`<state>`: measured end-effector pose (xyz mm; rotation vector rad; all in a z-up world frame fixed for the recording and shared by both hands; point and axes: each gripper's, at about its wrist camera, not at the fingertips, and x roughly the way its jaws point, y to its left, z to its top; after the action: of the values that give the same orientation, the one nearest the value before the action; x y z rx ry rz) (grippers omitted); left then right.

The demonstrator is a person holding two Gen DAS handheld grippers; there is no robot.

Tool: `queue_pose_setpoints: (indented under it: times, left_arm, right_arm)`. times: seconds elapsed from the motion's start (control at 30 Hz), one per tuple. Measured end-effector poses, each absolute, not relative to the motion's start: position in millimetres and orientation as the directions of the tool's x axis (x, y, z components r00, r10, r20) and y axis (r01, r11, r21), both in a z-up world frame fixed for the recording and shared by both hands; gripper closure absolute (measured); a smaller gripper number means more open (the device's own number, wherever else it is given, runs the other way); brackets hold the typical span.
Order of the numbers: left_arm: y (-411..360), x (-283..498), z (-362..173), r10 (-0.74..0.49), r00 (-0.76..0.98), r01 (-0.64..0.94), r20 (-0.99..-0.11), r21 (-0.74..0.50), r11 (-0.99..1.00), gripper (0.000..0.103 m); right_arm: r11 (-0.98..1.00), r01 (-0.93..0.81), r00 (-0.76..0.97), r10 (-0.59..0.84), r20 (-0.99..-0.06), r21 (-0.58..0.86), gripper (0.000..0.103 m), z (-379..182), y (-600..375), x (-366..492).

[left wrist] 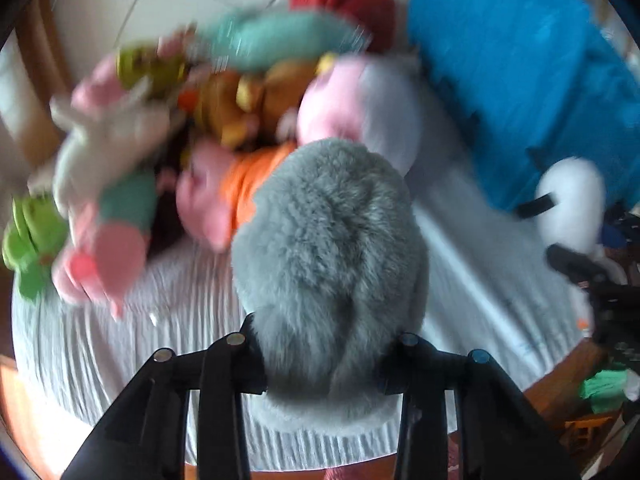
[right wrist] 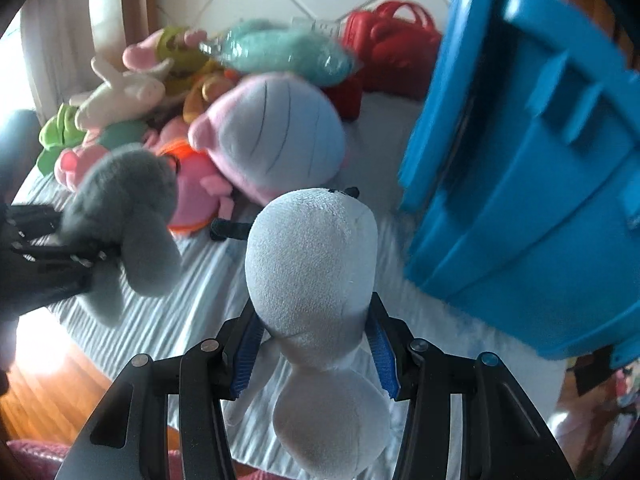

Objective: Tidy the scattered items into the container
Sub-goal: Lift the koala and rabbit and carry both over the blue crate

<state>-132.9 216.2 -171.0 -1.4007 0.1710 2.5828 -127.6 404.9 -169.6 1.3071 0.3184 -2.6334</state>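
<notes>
My left gripper (left wrist: 324,356) is shut on a fluffy grey plush toy (left wrist: 328,248) and holds it above the bed; it also shows at the left of the right wrist view (right wrist: 120,216). My right gripper (right wrist: 314,344) is shut on a pale white-grey plush toy (right wrist: 312,260), lifted above the sheet. The blue plastic container (right wrist: 528,168) stands at the right on the bed, and in the left wrist view (left wrist: 516,80) at the upper right. A pile of plush toys (right wrist: 192,92) lies at the back left, with a big pink and white plush (right wrist: 276,140) in front.
The bed has a grey striped sheet (right wrist: 192,300). A red bag (right wrist: 384,48) stands behind the pile by the white wall. Wooden floor (right wrist: 52,392) shows beyond the bed's near edge. The left wrist view is blurred by motion.
</notes>
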Motion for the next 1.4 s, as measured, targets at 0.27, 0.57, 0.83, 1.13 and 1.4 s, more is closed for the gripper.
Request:
queue_pose_setpoints:
  times: [0.27,0.57,0.83,1.13,1.4]
  left_arm:
    - [246,-109,-115,0.246,-0.594,-0.392,-0.766,0.009,-0.920,0.068]
    - [299,-99,-87,0.376,-0.574,-0.559,-0.727,0.012,-0.829,0.068]
    - [344,-92,-49,0.502,-0.548,-0.682,-0.669,0.009,-0.731,0.068]
    - [425,-114,19,0.614,-0.577,-0.742,-0.539,0.030,-0.670,0.068]
    - [508,-187,58,0.554,-0.636,-0.678,-0.537,0.044,-0.734,0.068]
  right_arm:
    - [-0.979,0.136,-0.692,0.014,-0.722,-0.150,0.054,-125,419,-92]
    - [-0.986,0.002,-0.731,0.111,-0.673,-0.165,0.054,-94,448,-62]
    - [-0.983,-0.087,-0.765,0.170,-0.621,-0.163,0.055,-61,488,-45]
    - [-0.976,-0.120,-0.849,0.196,-0.491,-0.181,0.055,-7,547,-66]
    - [-0.982,-0.076,-0.869,0.151,-0.471,-0.175,0.055,40,626,-132]
